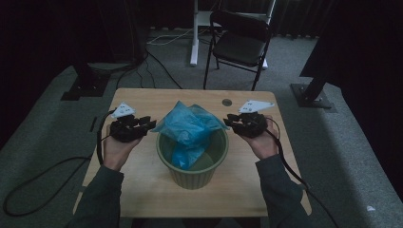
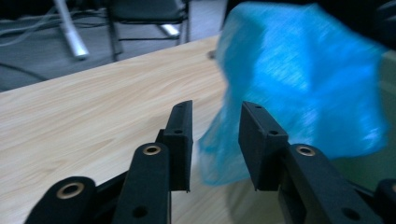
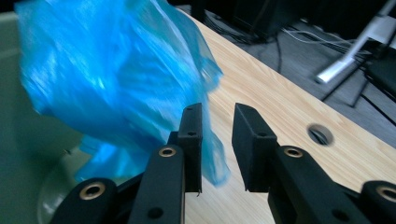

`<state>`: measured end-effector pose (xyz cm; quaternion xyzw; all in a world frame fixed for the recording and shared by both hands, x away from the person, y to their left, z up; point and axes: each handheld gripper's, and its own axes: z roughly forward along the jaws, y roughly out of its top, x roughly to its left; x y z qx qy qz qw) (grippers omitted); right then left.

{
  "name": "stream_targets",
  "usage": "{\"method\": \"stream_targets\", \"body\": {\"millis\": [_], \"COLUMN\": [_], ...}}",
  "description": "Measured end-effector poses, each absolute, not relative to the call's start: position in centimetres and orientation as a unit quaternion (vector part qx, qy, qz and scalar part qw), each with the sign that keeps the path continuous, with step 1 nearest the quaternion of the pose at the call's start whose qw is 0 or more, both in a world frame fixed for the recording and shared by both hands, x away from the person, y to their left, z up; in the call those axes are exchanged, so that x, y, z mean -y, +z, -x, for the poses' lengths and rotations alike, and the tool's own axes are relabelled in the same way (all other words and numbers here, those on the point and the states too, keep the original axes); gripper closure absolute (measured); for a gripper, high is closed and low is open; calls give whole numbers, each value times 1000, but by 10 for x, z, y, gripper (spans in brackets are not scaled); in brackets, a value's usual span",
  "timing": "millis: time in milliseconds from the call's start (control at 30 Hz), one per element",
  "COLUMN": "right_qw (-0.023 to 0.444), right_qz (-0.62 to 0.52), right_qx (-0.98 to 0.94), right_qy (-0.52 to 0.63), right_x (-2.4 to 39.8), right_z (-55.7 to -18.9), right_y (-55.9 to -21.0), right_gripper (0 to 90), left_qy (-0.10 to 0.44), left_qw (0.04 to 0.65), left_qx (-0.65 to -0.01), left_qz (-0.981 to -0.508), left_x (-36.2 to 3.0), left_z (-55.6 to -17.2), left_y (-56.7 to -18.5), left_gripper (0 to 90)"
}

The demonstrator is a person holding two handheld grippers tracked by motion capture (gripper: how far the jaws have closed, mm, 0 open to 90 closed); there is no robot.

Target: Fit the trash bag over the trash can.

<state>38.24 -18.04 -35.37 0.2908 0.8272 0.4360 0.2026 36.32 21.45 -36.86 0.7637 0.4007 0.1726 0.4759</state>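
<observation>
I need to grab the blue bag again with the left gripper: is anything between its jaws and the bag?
Nothing visible. The left gripper stands open over bare table, and the edge of the blue bag hangs just past its jaws, spilling from the green bin.

text: none legible | labels: none; brands: none | numbers, signs: none to be read
</observation>
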Motion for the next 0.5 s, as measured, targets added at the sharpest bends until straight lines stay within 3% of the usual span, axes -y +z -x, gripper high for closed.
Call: {"method": "stream_targets", "body": {"millis": [300,500], "right_qw": [161,131], "right_qz": [-285,-289], "right_qx": [-821,-827], "right_qy": [467,465], "right_x": [157,148], "right_z": [-405,-418], "right_y": [-352,-356], "right_gripper": [659,663], "left_qy": [144,130], "left_qw": [478,474], "left_qx": [-382,-380], "left_qz": [-778,-784], "left_x": [-197,-190], "left_z": [-375,-383], "left_y": [-369,-373], "left_gripper": [562,614]}}
